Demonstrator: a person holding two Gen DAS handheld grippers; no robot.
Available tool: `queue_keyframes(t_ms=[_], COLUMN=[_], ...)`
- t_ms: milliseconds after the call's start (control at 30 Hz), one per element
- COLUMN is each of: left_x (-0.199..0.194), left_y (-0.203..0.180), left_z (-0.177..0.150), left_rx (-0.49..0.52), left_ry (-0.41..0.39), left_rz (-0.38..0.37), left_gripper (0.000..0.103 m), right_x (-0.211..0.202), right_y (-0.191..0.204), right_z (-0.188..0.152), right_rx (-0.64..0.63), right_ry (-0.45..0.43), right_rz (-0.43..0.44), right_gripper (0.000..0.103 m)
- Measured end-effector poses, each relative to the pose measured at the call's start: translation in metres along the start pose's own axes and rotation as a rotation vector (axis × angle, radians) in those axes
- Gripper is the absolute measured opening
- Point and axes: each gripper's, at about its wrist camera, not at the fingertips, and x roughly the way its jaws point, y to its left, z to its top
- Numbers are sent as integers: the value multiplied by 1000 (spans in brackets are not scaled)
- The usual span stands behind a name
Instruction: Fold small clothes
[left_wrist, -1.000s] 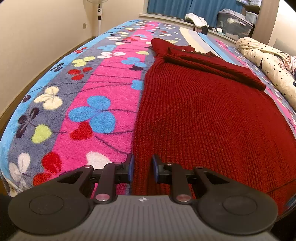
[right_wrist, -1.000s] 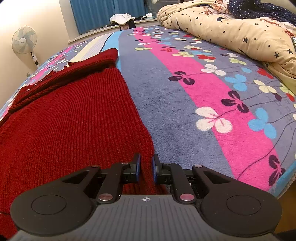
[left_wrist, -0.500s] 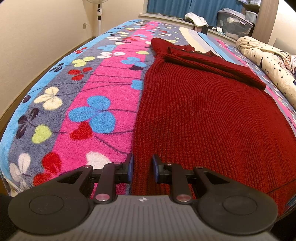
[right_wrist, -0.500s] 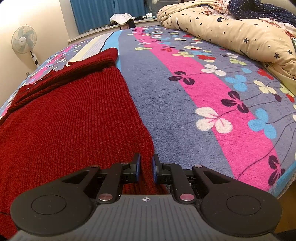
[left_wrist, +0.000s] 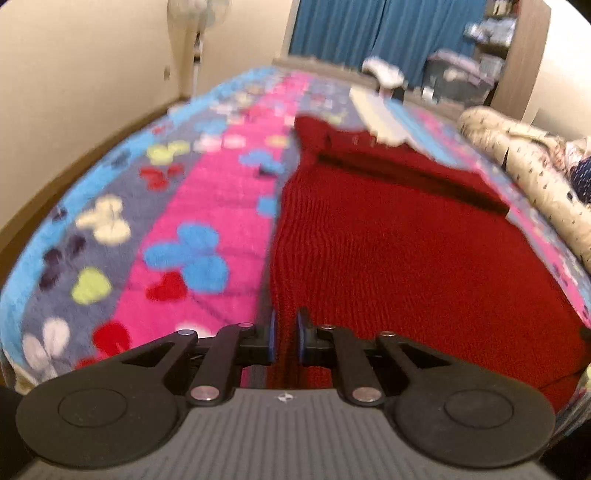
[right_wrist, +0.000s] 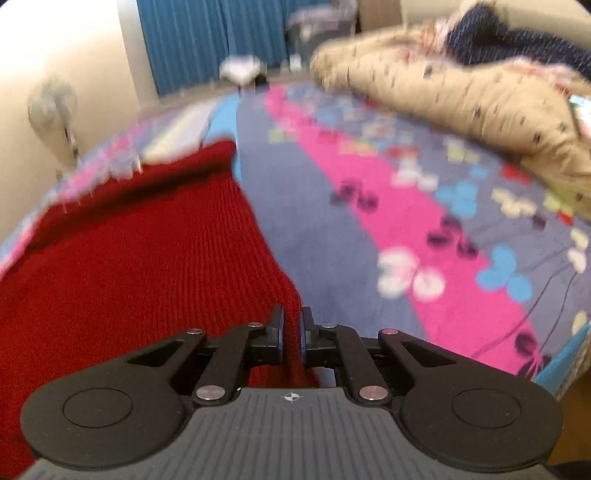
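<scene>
A dark red knit sweater (left_wrist: 388, 251) lies flat on the bed, its sleeves folded across the far end. My left gripper (left_wrist: 285, 338) is shut on the sweater's near left hem corner. My right gripper (right_wrist: 291, 334) is shut on the near right hem corner of the same sweater (right_wrist: 129, 258). Both corners are lifted a little off the blanket. Both views are blurred by motion.
The bed carries a floral blanket (left_wrist: 192, 229) in pink, blue and grey. A cream star-print duvet (right_wrist: 461, 96) is bunched at the right side. A standing fan (right_wrist: 55, 114) stands by the left wall, and blue curtains (left_wrist: 369, 33) hang at the far end.
Both grippers have lifted with the hem corners held. The views have tilted up and gone blurry, and the sweater's near edge rises off the blanket.
</scene>
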Motion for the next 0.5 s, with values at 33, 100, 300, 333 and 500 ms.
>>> queue_keyframes(t_ms=[33, 100, 300, 333, 500], left_x=[7, 15, 15, 16, 17], left_y=[1, 3, 1, 1, 0], left_z=[-1, -2, -3, -3, -4], left_rx=[-8, -23, -13, -9, -5], left_ry=[37, 76, 76, 76, 76], left_rz=[9, 35, 40, 43, 48], left_gripper=[15, 18, 19, 19, 19], right_x=[9, 17, 17, 18, 18], right_y=[0, 1, 2, 2, 6], right_z=[-2, -4, -5, -5, -6], right_rx=[-2, -12, -26, -29, -28], right_ry=[51, 76, 75, 75, 76], right_rz=[-12, -41, -55, -55, -51], right_gripper=[10, 17, 20, 20, 20])
